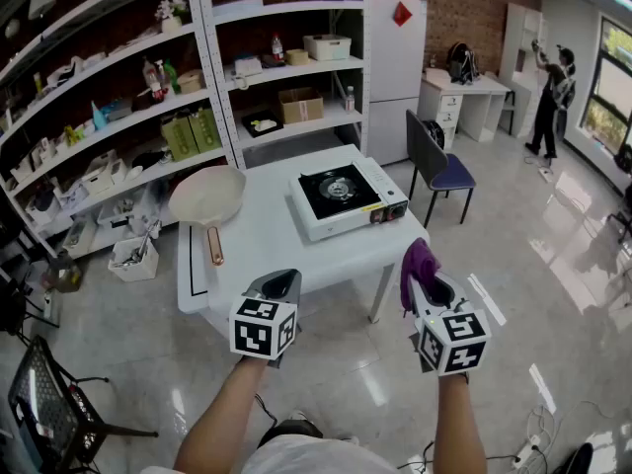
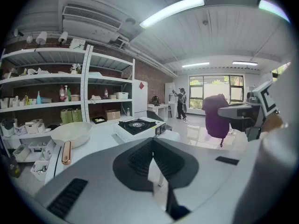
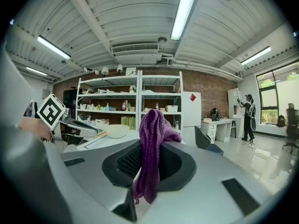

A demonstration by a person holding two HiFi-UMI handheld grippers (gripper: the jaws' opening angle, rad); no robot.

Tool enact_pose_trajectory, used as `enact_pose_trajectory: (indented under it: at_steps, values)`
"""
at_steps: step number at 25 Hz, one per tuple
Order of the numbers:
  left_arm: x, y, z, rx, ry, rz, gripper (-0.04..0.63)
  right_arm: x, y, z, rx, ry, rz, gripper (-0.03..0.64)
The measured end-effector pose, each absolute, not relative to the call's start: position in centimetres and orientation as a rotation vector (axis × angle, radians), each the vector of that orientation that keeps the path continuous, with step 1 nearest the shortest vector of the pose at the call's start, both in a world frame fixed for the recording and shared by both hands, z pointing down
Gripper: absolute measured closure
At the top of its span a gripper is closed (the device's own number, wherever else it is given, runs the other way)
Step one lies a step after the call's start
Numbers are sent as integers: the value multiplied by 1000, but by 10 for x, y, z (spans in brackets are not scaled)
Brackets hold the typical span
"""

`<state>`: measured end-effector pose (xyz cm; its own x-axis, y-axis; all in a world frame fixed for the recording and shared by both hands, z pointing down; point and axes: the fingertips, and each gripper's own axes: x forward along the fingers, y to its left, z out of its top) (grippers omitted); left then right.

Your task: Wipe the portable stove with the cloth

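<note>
The white portable stove [image 1: 346,197] with a black top and round burner sits on the right half of the white table [image 1: 267,240]; it also shows in the left gripper view as the stove [image 2: 138,126]. A purple knitted cloth [image 1: 416,265] hangs from my right gripper [image 1: 429,286], which is shut on it; the cloth [image 3: 152,153] drapes down between the jaws. My left gripper [image 1: 279,286] is shut with nothing in it, its jaws touching. Both grippers are held in the air off the table's near edge, short of the stove.
A cream frying pan [image 1: 207,200] with a copper handle lies on the table's left half. A dark chair [image 1: 436,166] stands right of the table, shelving [image 1: 197,77] behind it. A person [image 1: 549,92] stands far right. A black chair [image 1: 49,403] is at lower left.
</note>
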<state>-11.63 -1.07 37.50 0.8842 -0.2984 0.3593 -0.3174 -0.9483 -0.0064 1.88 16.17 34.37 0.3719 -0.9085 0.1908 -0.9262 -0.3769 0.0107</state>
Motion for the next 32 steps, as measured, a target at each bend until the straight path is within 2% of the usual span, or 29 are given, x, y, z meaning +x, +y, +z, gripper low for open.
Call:
enact_pose_trajectory:
  at_steps: [10, 20, 32]
  values:
    - [-81, -31, 389, 2994, -484, 577, 592, 37, 127, 360, 2452, -1754, 273, 554]
    - [-33, -90, 418, 2954, -485, 621, 592, 58, 31, 397, 2324, -1901, 355, 554]
    - [-25, -141, 455, 2879, -546, 702, 592, 38, -78, 457, 2073, -2124, 372, 555]
